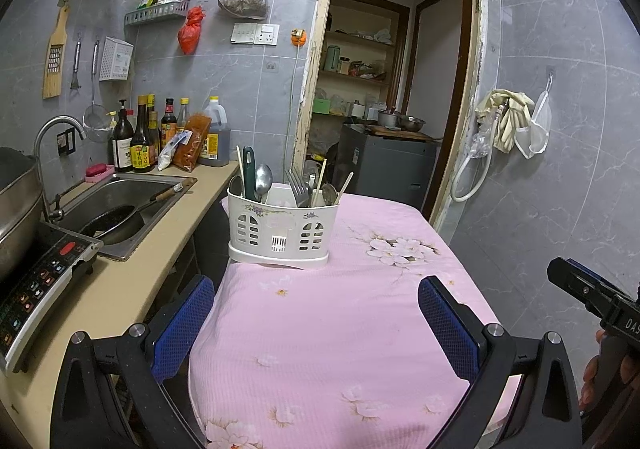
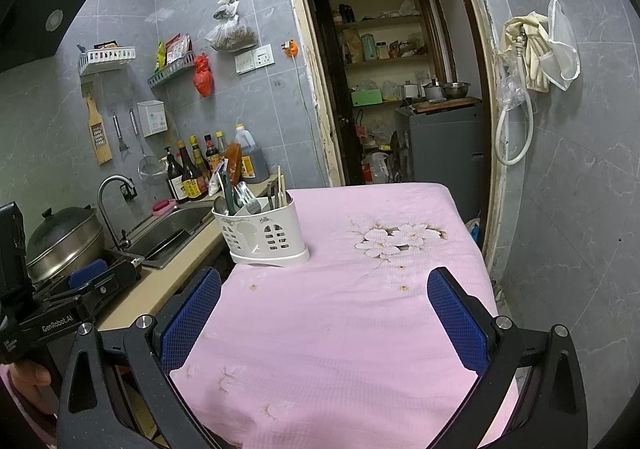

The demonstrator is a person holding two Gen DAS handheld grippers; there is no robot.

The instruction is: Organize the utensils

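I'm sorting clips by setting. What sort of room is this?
Most likely a small home kitchen: a steel sink with a tap set in a counter, sauce bottles along the tiled wall, and a white utensil caddy on a pink-clothed table.

Even, dim indoor light, soft faint shadows, bluish cast, strong fisheye bending at the edges, black vignetted corners, mild grain, sharp centre, no glare.

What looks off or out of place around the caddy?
Nothing spilled or knocked over. The utensil caddy stands upright but sits right at the table's counter-side corner, and chopsticks lean out at mixed angles among the forks and spoons.
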